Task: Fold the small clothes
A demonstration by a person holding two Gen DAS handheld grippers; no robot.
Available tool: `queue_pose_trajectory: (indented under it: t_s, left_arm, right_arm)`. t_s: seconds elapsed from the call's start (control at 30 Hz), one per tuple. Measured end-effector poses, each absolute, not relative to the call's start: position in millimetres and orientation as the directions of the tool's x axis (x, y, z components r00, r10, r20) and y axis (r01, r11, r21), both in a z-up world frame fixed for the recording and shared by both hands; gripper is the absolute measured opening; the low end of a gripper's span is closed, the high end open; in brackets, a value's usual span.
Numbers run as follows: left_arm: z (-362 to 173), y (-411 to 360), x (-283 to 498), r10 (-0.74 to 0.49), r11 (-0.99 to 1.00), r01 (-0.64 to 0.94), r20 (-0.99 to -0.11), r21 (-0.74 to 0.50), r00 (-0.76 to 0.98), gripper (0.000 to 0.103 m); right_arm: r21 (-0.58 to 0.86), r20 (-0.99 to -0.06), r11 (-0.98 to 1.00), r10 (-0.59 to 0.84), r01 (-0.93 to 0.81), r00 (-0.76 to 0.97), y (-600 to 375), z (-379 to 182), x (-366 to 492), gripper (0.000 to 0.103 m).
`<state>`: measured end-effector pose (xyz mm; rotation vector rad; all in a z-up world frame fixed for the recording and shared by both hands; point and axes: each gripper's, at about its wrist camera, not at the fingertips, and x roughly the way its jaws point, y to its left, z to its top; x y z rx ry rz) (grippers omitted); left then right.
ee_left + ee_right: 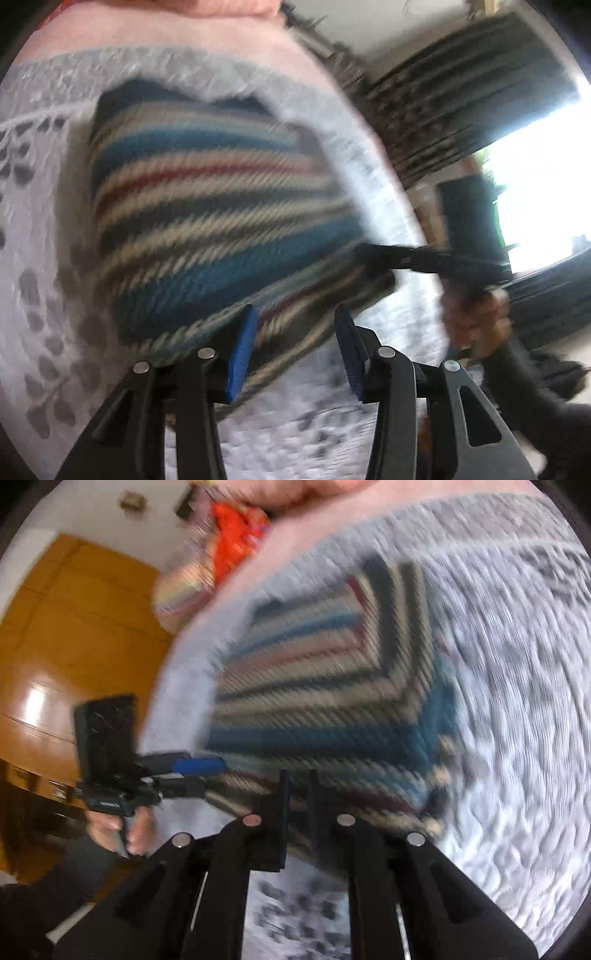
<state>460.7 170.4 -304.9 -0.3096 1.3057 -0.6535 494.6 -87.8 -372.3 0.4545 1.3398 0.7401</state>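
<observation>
Blue, cream and red striped knit garment (207,221) lying folded on the grey leaf-print bedspread (33,229). Left gripper (295,350) gaping at its near edge; right gripper (297,794) nearly closed — maybe pinching, can't tell. Sloppy grab could undo the fold.

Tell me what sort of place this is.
Probably a home bedroom: a striped knit lies on a bedspread, with a wooden wardrobe and a dark curtain by a bright window.
</observation>
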Motion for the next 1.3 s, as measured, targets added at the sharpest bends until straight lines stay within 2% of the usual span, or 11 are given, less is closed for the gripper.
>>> queue_pose_trajectory:
  t_s: [0.1, 0.17, 0.2, 0.23, 0.27, 0.37, 0.4, 0.63, 0.9, 1.03, 1.3]
  left_arm:
    - [-322.8, 169.5, 455.6, -0.576, 0.802, 0.272, -0.809, -0.532, 0.115, 0.040]
    - [-313.8, 170.2, 454.7, -0.595, 0.793, 0.253, -0.793, -0.554, 0.130, 0.051]
    - [-305.8, 175.8, 448.0, -0.612, 0.784, 0.242, -0.778, -0.572, 0.144, 0.056]
    - [-295.8, 184.8, 440.6, -0.635, 0.769, 0.232, -0.754, -0.595, 0.172, 0.075]
    - [-290.2, 191.2, 437.1, -0.640, 0.767, 0.225, -0.742, -0.601, 0.199, 0.087]
    - [-281.7, 224.6, 425.9, -0.625, 0.779, 0.166, -0.722, -0.605, 0.299, 0.089]
    - [-285.2, 237.4, 425.2, -0.625, 0.775, 0.138, -0.714, -0.617, 0.315, 0.090]
    - [-346.4, 293.5, 429.7, -0.704, 0.665, -0.065, -0.653, -0.744, 0.278, 0.091]
    - [-368.5, 291.7, 445.6, -0.811, 0.515, -0.055, -0.507, -0.856, 0.292, 0.091]
    - [-374.4, 262.0, 457.6, -0.824, 0.535, -0.006, -0.523, -0.845, 0.217, 0.091]
    - [-374.7, 242.0, 467.3, -0.803, 0.586, 0.023, -0.577, -0.810, 0.146, 0.093]
  right_arm:
    - [0.699, -0.700, 0.696, 0.713, -0.166, 0.037, -97.4, -391.4, 494.4, 0.000]
    - [0.697, -0.695, 0.691, 0.717, -0.191, 0.055, -103.3, -374.0, 496.7, 0.005]
    - [0.715, -0.675, 0.673, 0.735, -0.190, 0.064, -112.1, -365.9, 499.6, 0.015]
    - [0.735, -0.652, 0.654, 0.754, -0.178, 0.078, -123.2, -358.0, 499.1, 0.019]
    - [0.762, -0.623, 0.632, 0.775, -0.139, 0.109, -143.0, -353.8, 503.2, 0.029]
    - [0.823, -0.561, 0.569, 0.808, 0.012, 0.181, -189.9, -366.4, 527.7, 0.076]
    - [0.840, -0.540, 0.541, 0.821, 0.051, 0.184, -199.9, -375.2, 538.1, 0.080]
    - [0.863, -0.498, 0.487, 0.865, 0.132, 0.059, -179.2, -427.2, 601.2, 0.084]
    - [0.859, -0.509, 0.510, 0.860, 0.044, -0.047, -130.6, -434.9, 627.5, 0.088]
    - [0.873, -0.484, 0.487, 0.870, 0.012, -0.088, -116.7, -426.2, 632.1, 0.083]
    - [0.880, -0.473, 0.474, 0.874, -0.023, -0.111, -84.7, -420.0, 639.9, 0.083]
